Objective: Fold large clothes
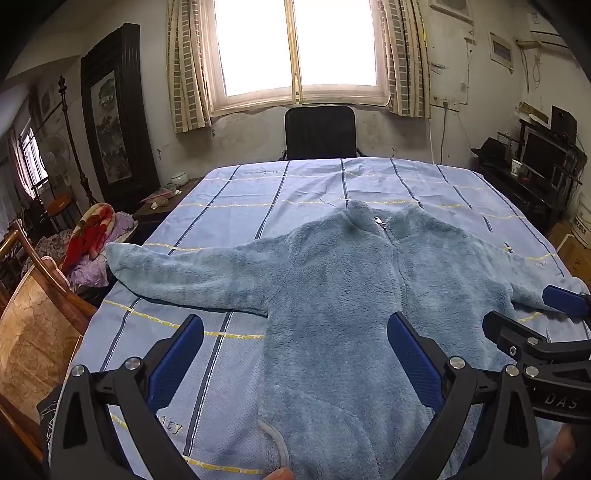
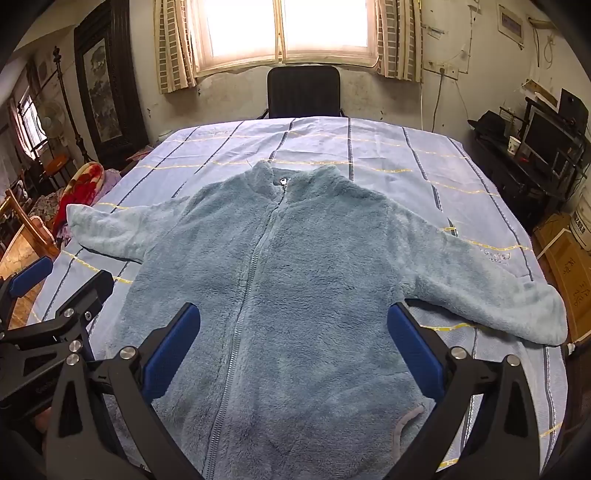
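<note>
While our 2 hand-held grippers, left and right, hover wide open and empty, the fleece lies flat ahead on the surface; no fold made yet.

This was a lived-in room of an older home. A table under a blue striped cloth was the centre. Behind it stood a dark chair, and above that a bright window with checked curtains in a stained plaster wall. Left of the table were a dark-framed picture, a coat stand and heaped blankets. Right of it, a cluttered desk held a monitor and a cup.
</note>
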